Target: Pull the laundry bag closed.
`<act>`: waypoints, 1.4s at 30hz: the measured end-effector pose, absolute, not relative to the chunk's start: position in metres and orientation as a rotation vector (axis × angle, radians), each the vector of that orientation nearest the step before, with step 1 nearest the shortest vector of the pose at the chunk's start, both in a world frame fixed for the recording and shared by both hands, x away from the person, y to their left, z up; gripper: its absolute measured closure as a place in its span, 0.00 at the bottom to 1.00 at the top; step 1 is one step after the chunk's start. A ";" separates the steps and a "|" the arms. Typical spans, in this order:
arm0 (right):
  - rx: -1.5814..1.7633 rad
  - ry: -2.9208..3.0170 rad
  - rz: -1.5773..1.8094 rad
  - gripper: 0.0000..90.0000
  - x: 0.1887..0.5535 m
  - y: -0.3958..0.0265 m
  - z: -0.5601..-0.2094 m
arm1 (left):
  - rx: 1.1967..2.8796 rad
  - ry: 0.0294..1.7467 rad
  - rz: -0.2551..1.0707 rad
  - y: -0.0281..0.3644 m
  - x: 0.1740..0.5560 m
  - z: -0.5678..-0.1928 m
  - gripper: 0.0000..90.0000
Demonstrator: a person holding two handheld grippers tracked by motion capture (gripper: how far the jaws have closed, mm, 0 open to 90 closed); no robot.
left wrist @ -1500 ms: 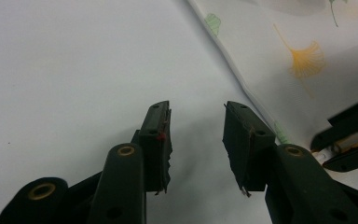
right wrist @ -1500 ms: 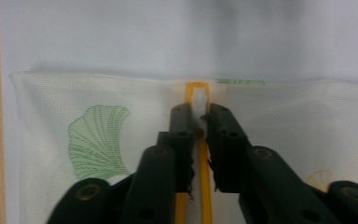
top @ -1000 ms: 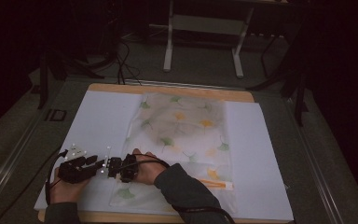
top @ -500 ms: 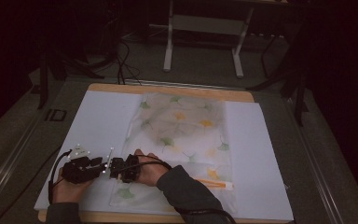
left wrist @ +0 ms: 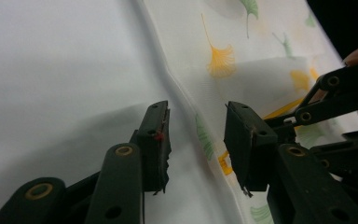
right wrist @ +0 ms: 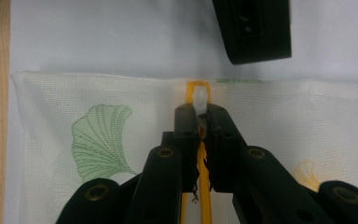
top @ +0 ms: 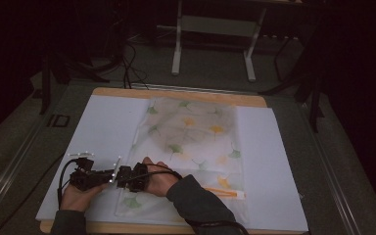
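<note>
High view puts the mesh bag (top: pixel 186 147) flat on the white counter (top: pixel 103 127). At the bag's near left edge my left gripper (left wrist: pixel 196 140) hangs with jaws wide, straddling that edge and gripping nothing. Right of it, my right gripper (right wrist: pixel 199 140) is pinched narrow on the white zipper pull (right wrist: pixel 200 97), at the end of the yellow zipper (right wrist: pixel 205 196). I'd pin the bag edge first, then draw along the zipper. Tiny green print beside the pull is unreadable

The mesh bag (right wrist: pixel 307 121) is fine matt netting. Beneath the bag, the white sheet (top: pixel 103 132) looks smooth and matt; the table edge (right wrist: pixel 0 93) beside it is bare wood.
</note>
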State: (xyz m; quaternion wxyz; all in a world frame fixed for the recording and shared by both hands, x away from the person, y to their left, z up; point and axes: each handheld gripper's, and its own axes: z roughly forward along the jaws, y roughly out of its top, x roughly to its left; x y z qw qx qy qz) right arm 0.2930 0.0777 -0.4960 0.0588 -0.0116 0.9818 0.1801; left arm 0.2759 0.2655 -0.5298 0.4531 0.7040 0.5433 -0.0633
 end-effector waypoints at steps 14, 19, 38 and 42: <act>-0.050 2.969 0.546 0.93 0.291 0.078 -0.495 | 1.675 1.386 -0.304 0.250 0.283 -0.539 0.66; -0.056 2.964 0.553 0.93 0.291 0.077 -0.494 | 1.659 1.423 -0.303 0.252 0.285 -0.543 0.70; -0.073 2.944 0.582 0.93 0.289 0.073 -0.489 | 1.650 1.395 -0.277 0.242 0.286 -0.536 0.98; -0.071 2.935 0.602 0.93 0.288 0.069 -0.484 | 1.640 1.383 -0.266 0.241 0.284 -0.530 0.98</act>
